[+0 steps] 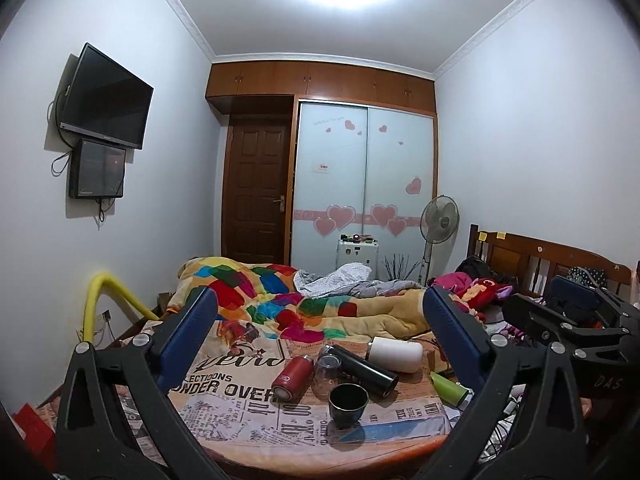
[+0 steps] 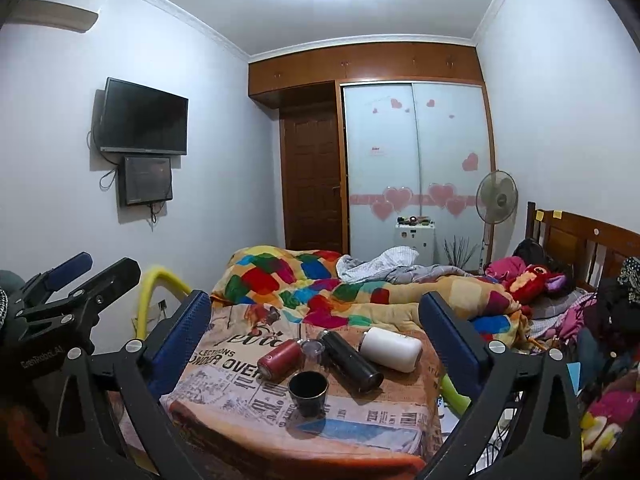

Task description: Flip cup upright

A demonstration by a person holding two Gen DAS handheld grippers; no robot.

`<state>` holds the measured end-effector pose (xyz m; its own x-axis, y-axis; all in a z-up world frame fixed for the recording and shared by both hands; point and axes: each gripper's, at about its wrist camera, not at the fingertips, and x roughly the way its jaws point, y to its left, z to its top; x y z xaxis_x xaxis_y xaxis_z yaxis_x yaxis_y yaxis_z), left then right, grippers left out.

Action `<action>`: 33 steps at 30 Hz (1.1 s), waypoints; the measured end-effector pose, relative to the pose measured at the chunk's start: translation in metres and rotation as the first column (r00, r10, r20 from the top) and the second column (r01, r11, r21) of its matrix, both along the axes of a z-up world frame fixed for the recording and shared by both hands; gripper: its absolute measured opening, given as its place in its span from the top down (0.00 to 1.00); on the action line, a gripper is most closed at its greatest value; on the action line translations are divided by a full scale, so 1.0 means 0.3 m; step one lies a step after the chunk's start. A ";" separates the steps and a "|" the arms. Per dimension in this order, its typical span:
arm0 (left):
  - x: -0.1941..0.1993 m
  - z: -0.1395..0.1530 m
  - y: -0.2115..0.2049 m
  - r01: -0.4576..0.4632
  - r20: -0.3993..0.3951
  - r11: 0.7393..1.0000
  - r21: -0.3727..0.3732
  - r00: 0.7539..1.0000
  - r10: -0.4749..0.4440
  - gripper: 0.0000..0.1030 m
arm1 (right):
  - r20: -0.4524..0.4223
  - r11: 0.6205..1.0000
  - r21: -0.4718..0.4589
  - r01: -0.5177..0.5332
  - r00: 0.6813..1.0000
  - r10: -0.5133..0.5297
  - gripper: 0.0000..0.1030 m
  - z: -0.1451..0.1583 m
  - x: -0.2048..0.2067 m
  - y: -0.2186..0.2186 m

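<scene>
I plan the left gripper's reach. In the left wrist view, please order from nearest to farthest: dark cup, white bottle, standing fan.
From the left gripper:
1. Dark cup, upright on the table's front, between the jaws.
2. White bottle, lying behind it, toward the right.
3. Standing fan, far right, by the wardrobe.

You can read "LECTIONS" and "ONDER OVER" on the newsprint-patterned tablecloth (image 1: 224,390). Look at the left gripper (image 2: 60,284): its body reads "GenRobot.AI".

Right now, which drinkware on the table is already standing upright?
Only the small dark cup at the near edge, mouth up. The red bottle, black flask, white bottle and green bottle all lie on their sides.
</scene>
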<state>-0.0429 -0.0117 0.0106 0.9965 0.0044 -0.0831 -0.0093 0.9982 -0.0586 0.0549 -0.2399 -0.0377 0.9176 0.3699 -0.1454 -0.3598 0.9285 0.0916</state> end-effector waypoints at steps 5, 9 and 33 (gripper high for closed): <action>0.006 -0.007 -0.010 0.001 -0.007 1.000 0.007 1.000 -0.001 0.00 | -0.002 1.000 -0.011 -0.001 1.000 0.001 0.00 -0.009 -0.020 0.005; 0.009 -0.009 -0.009 0.000 -0.010 1.000 0.008 1.000 0.000 0.00 | -0.006 1.000 -0.013 -0.004 1.000 0.004 0.00 -0.013 -0.026 0.004; 0.028 -0.022 -0.004 0.003 -0.027 1.000 0.008 1.000 -0.002 0.00 | -0.015 1.000 -0.023 -0.005 1.000 0.005 0.00 -0.012 -0.023 0.009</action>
